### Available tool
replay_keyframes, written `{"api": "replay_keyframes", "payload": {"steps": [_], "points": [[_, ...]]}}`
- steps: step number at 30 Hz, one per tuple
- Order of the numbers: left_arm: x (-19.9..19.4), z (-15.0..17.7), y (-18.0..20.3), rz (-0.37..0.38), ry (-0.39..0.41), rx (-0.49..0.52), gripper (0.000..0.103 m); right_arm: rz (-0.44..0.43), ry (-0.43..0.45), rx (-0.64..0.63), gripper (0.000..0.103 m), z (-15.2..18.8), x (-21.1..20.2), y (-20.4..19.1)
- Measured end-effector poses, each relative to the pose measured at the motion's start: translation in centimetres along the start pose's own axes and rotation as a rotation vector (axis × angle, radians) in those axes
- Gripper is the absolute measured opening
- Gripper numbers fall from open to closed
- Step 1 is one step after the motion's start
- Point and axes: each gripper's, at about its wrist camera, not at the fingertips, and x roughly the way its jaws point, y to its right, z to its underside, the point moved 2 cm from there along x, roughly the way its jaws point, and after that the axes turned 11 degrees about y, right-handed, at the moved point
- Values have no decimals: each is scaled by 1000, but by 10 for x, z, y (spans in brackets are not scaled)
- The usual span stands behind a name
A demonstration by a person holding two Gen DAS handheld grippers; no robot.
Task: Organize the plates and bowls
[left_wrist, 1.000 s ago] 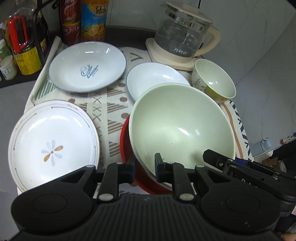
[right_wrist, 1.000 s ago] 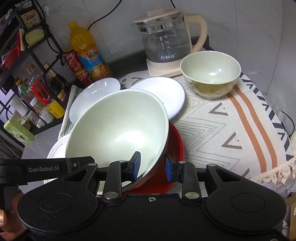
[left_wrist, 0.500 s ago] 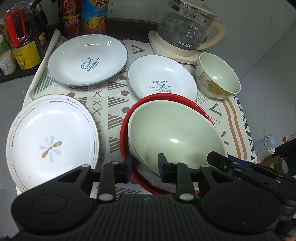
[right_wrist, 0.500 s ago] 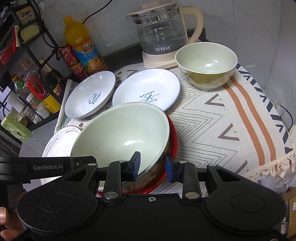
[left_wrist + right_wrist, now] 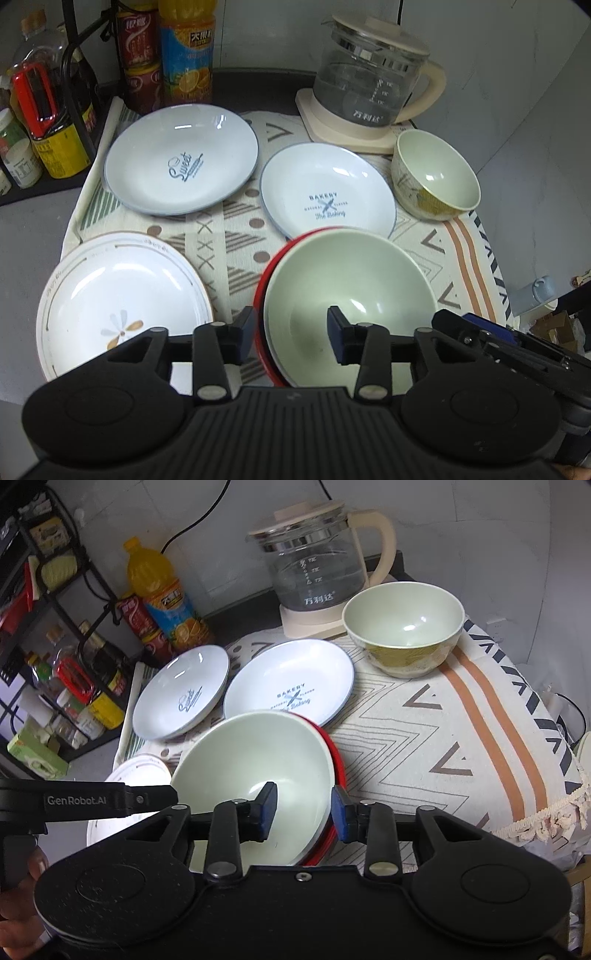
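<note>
A large pale green bowl (image 5: 351, 291) (image 5: 255, 760) rests nested in a red bowl (image 5: 264, 291) (image 5: 334, 755) on the patterned cloth. My left gripper (image 5: 291, 325) is open, its fingers either side of the bowl's near left rim. My right gripper (image 5: 303, 810) is open, straddling the bowl's near right rim. A "Bakery" plate (image 5: 327, 195) (image 5: 290, 686), a "Sweet" plate (image 5: 181, 158) (image 5: 181, 698), a flower plate (image 5: 122, 306) and a small green bowl (image 5: 436, 181) (image 5: 404, 624) lie around it.
A glass kettle (image 5: 373, 85) (image 5: 317, 568) stands at the back. Drink bottles and cans (image 5: 184, 51) and a condiment rack (image 5: 55, 646) stand at the back left. The cloth's edge (image 5: 546, 812) drops off on the right.
The large green bowl was tilted and held by both grippers; it was lowered into the red bowl, and both grippers have opened and released its rim.
</note>
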Motion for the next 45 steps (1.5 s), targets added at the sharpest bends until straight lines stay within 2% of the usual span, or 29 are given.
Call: {"api": "replay_keyframes", "payload": {"steps": [7,11,26,34,45], "points": [[13,-19,7,14,13,11,63,41,44,45,60,-14,1,16],[28,-32,16,35,5,17,66,78,65,80,67,-23,5,29],[100,-83,73,148,-22,111,66,193,101,175,67,-56,32,75],[136,-97,100,191,-34,151,66,240,120,233,66,-70,51,101],[187,-117,124,208,-47,165,63,266,113,320,54,-84,87,126]]}}
